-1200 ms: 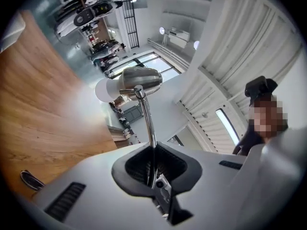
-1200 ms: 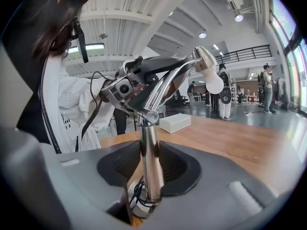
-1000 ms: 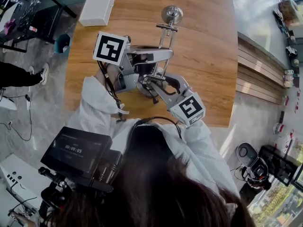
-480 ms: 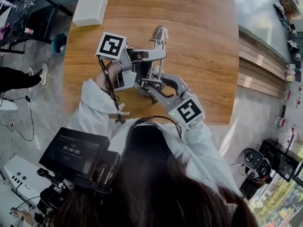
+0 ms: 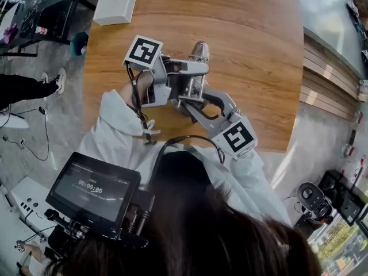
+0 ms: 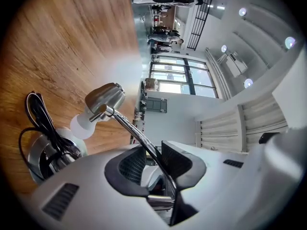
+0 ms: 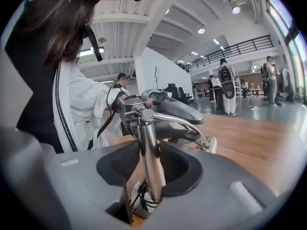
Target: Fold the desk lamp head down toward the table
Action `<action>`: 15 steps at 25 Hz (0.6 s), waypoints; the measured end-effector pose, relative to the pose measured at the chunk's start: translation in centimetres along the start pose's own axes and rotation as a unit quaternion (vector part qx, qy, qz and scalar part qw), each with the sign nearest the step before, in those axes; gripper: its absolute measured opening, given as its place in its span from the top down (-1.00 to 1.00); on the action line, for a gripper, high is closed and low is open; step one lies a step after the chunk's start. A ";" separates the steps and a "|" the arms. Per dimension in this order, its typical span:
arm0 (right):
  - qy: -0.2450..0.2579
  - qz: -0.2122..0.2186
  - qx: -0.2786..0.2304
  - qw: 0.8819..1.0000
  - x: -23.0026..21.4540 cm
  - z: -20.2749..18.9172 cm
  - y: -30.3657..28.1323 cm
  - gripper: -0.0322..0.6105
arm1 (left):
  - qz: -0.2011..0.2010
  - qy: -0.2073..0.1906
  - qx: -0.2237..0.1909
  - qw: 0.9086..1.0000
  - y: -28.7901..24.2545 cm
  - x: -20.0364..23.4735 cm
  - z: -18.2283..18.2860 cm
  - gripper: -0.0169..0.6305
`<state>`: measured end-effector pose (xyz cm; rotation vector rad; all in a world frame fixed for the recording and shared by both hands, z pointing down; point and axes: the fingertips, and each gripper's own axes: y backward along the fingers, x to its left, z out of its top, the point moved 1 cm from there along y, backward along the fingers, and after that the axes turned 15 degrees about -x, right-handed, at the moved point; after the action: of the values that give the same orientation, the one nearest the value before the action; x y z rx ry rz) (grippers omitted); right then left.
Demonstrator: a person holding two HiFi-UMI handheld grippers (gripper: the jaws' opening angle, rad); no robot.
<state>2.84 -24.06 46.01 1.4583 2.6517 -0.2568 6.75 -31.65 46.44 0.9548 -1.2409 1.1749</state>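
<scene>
Chrome desk lamp (image 5: pixel 194 85) stood on the round wooden table (image 5: pixel 259 50). Its silver lamp head (image 6: pixel 103 98) hung low, white bulb close over the wood. The thin upper rod (image 6: pixel 132 128) ran lengthwise out between the left gripper's (image 6: pixel 153 152) opening jaws, pads off it. The head lay straight ahead, nearest that hand. The right gripper (image 7: pixel 149 152) was easing open, pads touching the upright post (image 7: pixel 146 133). Only the monitor (image 5: pixel 95 187) carried readable writing: 00:00:06.
</scene>
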 end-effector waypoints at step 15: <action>-0.012 -0.021 0.022 0.999 -0.8 -1.2 -0.5 0.47 | -0.111 0.092 -0.054 0.988 1.1 0.0 0.6 0.55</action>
<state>2.83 -24.79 47.36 1.4049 2.6758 -0.3362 5.51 -32.02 46.42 0.8593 -1.0129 0.9870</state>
